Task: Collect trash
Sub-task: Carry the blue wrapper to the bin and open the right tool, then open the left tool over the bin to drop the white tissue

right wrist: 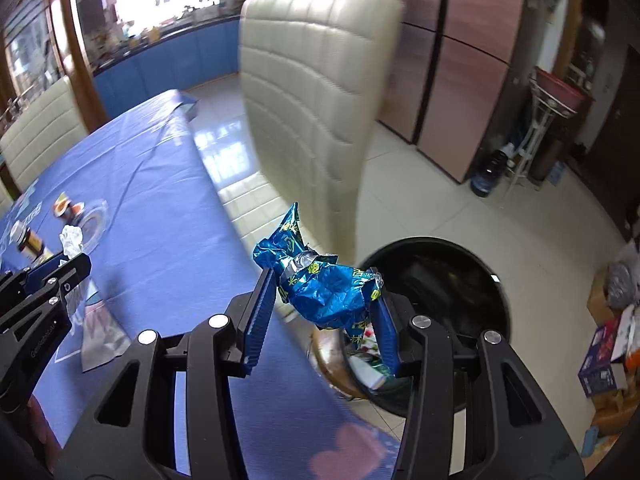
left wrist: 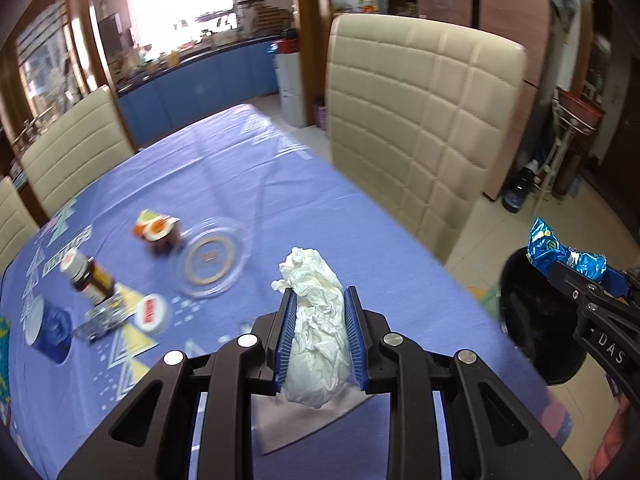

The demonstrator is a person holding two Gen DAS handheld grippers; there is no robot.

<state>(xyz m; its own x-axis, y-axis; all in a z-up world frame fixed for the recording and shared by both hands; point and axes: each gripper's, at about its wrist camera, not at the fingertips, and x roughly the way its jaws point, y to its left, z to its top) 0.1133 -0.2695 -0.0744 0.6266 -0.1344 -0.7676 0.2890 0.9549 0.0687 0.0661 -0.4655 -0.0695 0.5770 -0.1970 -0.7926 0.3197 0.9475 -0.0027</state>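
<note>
Both grippers loaded beside the round black trash bin (right wrist: 460,280).
Left gripper (left wrist: 320,332) clamps a crumpled white tissue (left wrist: 316,332), frame centre (over the blue tablecloth (left wrist: 240,176)); right gripper (right wrist: 320,308) pinches a crinkled blue foil wrapper (right wrist: 316,280) at the bin's rim.

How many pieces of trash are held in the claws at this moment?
2: a crumpled white tissue in the left claw above the table, and a blue foil wrapper in the right claw near the black bin.
</note>
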